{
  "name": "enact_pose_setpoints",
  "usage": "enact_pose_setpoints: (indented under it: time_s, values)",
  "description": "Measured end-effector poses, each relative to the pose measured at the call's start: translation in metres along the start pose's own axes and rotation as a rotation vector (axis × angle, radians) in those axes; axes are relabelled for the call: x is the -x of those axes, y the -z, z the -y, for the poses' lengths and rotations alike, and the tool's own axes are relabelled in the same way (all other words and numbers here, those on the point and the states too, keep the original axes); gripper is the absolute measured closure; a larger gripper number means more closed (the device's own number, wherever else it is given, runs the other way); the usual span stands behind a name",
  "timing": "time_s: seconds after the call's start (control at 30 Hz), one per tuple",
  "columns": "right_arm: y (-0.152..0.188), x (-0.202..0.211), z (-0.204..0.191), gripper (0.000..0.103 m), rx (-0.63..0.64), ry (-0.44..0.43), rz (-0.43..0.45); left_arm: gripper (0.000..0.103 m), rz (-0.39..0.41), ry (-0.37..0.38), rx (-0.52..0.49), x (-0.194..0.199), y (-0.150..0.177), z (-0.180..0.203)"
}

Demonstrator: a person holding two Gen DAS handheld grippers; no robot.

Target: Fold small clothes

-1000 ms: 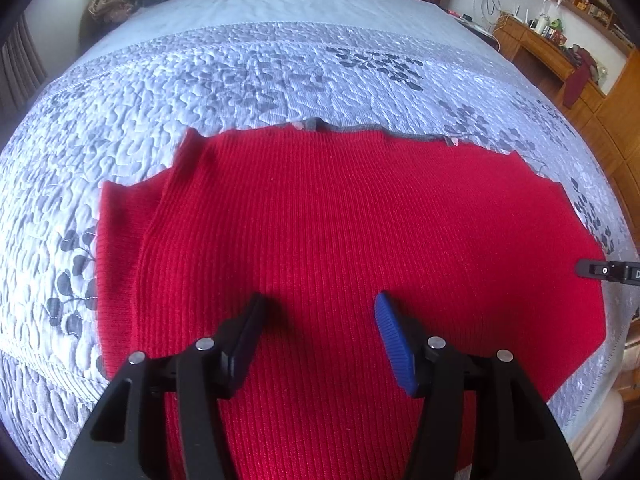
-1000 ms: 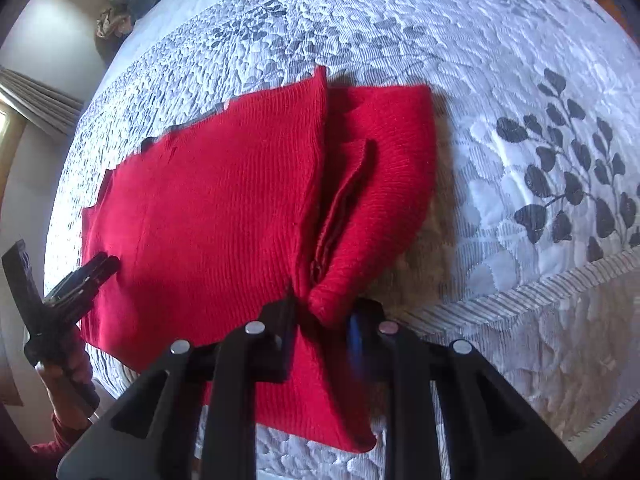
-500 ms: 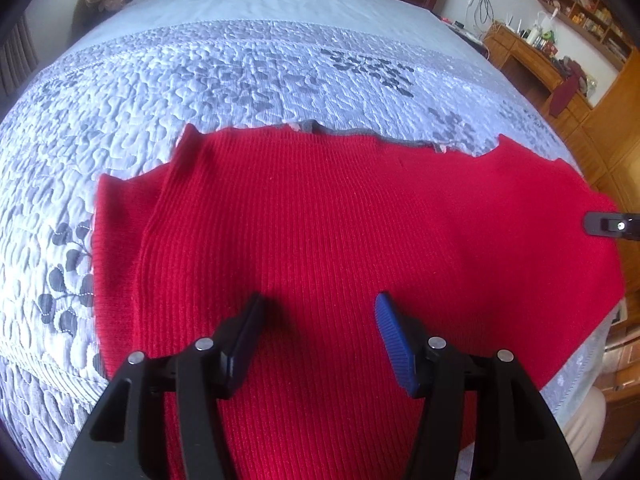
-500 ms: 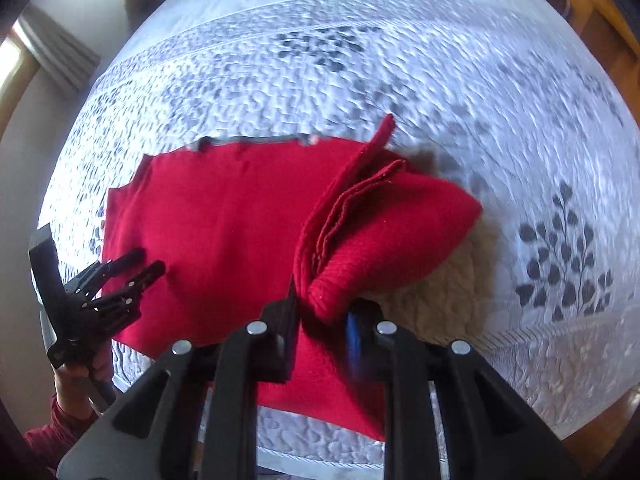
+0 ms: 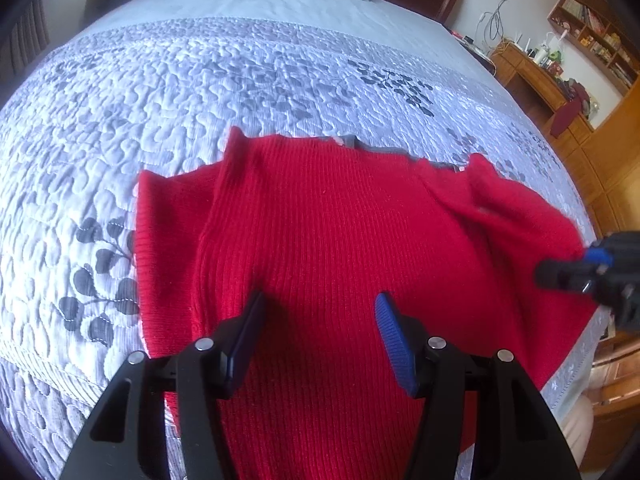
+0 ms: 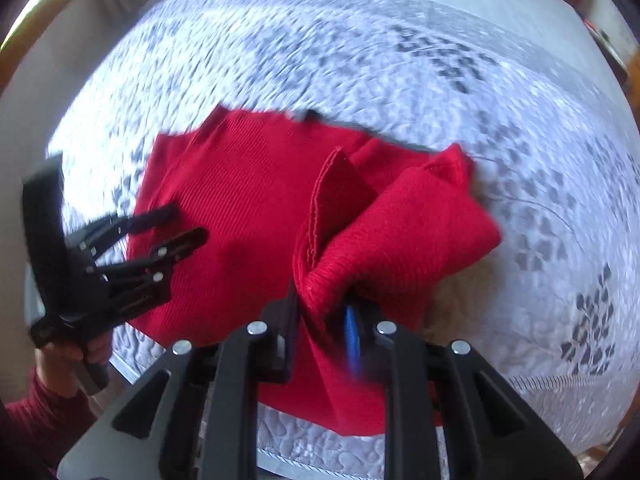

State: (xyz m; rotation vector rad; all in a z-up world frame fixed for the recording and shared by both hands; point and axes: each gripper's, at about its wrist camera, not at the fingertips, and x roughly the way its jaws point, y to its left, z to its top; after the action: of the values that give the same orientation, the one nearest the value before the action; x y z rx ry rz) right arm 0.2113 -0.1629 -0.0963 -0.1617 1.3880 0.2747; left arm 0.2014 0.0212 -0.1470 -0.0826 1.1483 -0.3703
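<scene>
We pinched the red ribbed knit sweater's (image 6: 248,196) side in our right gripper (image 6: 320,320) to fold it inward, our left gripper (image 5: 320,320) spread wide and empty above it.

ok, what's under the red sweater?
The quilt shows around the sweater. A grey strip peeks out at its far edge. Everything beneath the sweater is covered.

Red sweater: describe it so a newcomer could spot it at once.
Start at the bed's grey-and-white leaf-print quilt. Near its front edge lies the red sweater, ribbed knit with a grey neckline, the only red thing on the quilt. The right gripper pinches its lifted side; the left gripper hovers open above it.
</scene>
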Motion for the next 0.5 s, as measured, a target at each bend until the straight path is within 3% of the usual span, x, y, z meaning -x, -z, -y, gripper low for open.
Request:
enact_pose_setpoints:
  time_s: [0.13,0.23,0.3,0.4,0.5]
  values:
    - [0.005,-0.013,-0.023,0.062,0.047,-0.048,-0.034,0.045,-0.003,0.001,-0.006,-0.003,0.002,-0.002]
    - [0.015,0.002,-0.032,0.052,0.067,-0.112,0.005,0.044,-0.003,-0.002,-0.011,-0.005,0.003,-0.002]
    - [0.02,0.018,-0.031,0.05,0.063,-0.131,0.046,0.044,-0.003,-0.002,-0.014,-0.006,0.004,-0.002]
    - [0.033,0.042,-0.016,0.036,0.039,-0.101,0.105,0.044,-0.007,-0.003,-0.013,-0.007,0.002,-0.002]
    - [0.053,0.047,-0.007,0.035,0.034,-0.07,0.098,0.044,-0.014,0.002,0.001,-0.002,0.001,-0.003]
